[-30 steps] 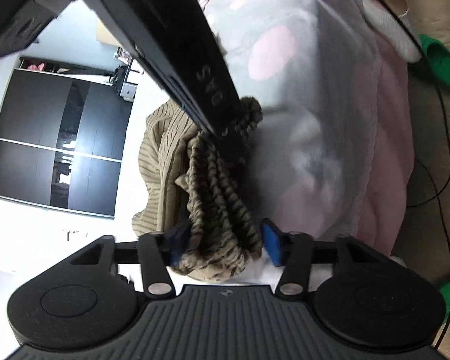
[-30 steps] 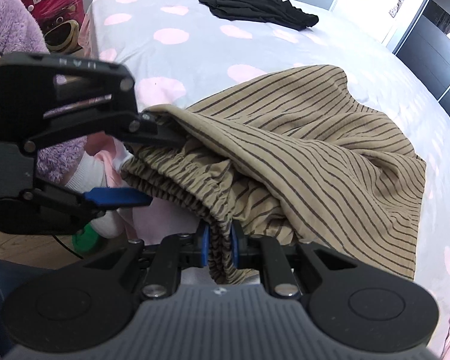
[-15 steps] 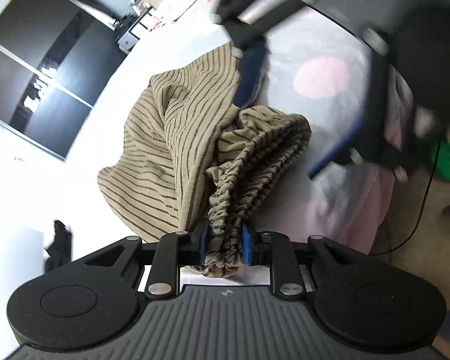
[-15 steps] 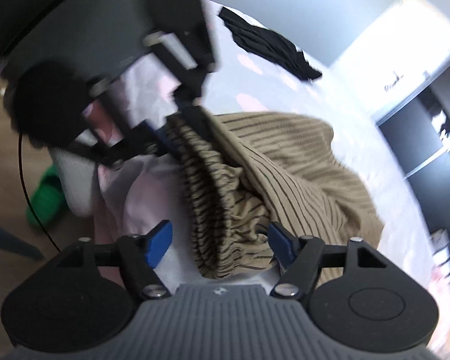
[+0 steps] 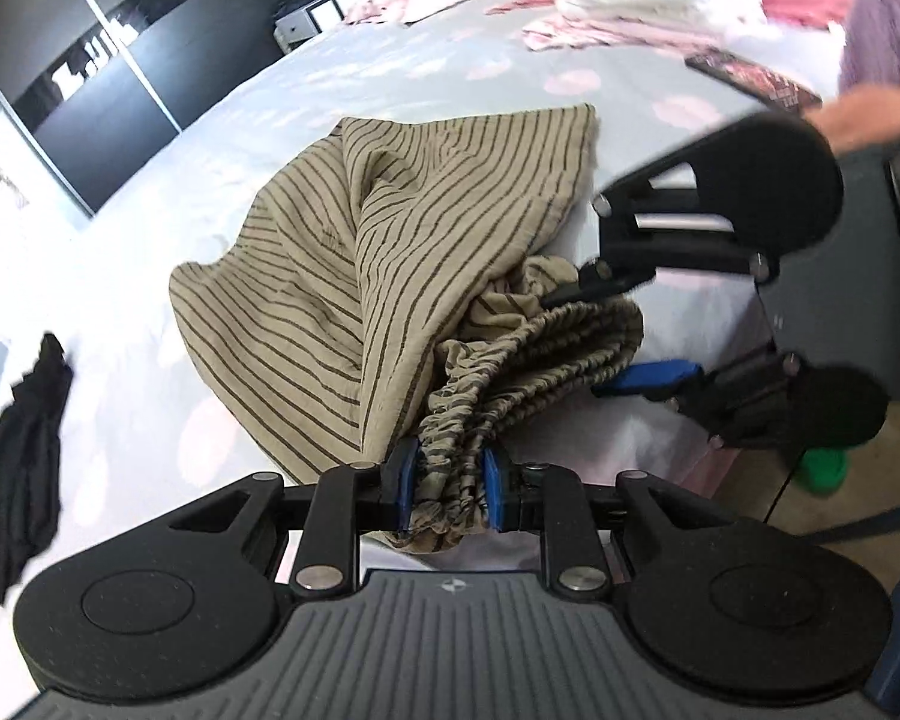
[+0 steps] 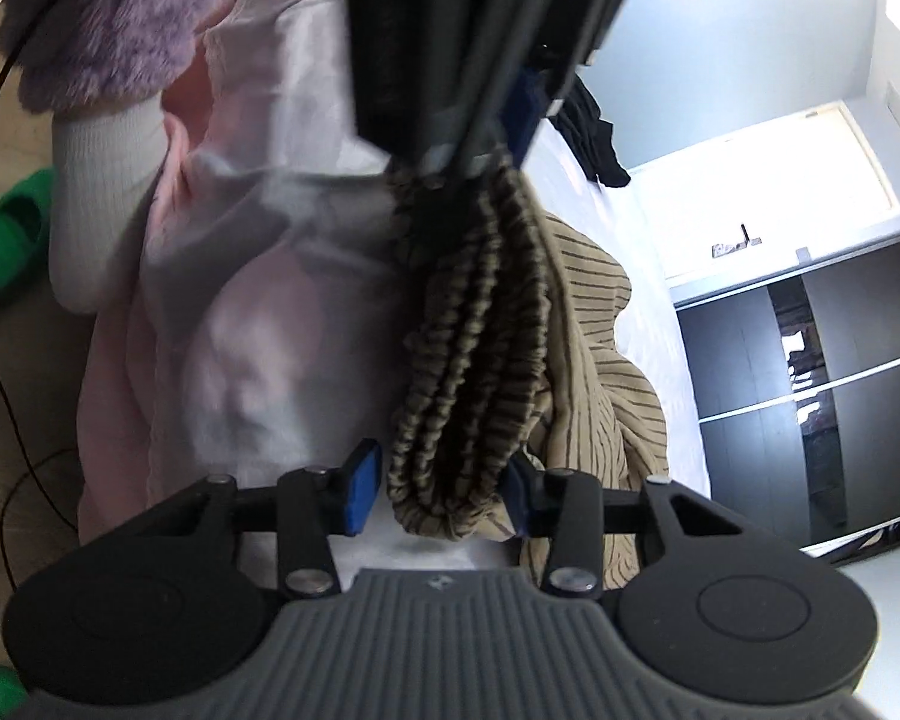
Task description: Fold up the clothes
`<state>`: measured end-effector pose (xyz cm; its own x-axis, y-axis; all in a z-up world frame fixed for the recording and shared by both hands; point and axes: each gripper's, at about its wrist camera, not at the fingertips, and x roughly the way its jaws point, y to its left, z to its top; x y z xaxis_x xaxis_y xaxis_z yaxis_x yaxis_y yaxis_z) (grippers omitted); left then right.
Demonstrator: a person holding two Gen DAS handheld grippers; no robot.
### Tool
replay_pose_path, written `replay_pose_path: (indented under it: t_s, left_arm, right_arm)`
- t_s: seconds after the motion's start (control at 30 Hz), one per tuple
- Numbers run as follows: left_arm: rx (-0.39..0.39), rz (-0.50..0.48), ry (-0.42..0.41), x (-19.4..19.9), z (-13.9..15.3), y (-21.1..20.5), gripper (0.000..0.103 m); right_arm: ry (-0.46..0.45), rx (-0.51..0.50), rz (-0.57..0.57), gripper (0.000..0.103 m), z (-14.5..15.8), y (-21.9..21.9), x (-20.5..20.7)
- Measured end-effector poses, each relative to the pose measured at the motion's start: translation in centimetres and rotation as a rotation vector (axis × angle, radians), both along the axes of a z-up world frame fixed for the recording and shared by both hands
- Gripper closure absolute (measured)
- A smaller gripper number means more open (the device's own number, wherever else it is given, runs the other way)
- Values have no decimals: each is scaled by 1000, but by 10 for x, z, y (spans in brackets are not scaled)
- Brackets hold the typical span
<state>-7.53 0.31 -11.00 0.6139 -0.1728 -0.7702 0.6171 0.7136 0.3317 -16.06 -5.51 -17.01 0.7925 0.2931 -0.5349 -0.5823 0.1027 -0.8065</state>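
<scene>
While bunched over the pink-dotted grey bedsheet: tan black-striped elastic-waist garment, waistband clamped in left gripper; right gripper just closing, straddling gathered waistband, left pad apart.

A spotted bed carries striped clothing and a black garment.

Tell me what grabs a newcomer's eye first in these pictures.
The tan striped garment heaped on the polka-dot bedspread, its gathered waistband pinched in the left gripper. The right gripper straddles the same waistband, its jaws closing in but one blue pad clear of the cloth. A black garment lies apart at the bed's left edge.
</scene>
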Motion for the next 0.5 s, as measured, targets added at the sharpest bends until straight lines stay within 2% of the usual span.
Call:
replay_pose_path:
  t_s: [0.03,0.07,0.17,0.33,0.5]
  left_arm:
    - [-3,1,1,0,1,0,84]
    - [-4,0,0,-1,3,0,84]
    - [-11,-6,3,0,11,2,84]
    - [-22,-69,-17,2,47,0,85]
    - [-12,-158,-92,10,123,-14,86]
  right_arm:
    - [-9,7,1,63,0,0,1]
    - [-10,22,-4,72,2,0,2]
    - [6,76,-32,82,15,-1,9]
    - [56,198,-103,85,69,-16,25]
    - [68,270,-127,86,151,-37,48]
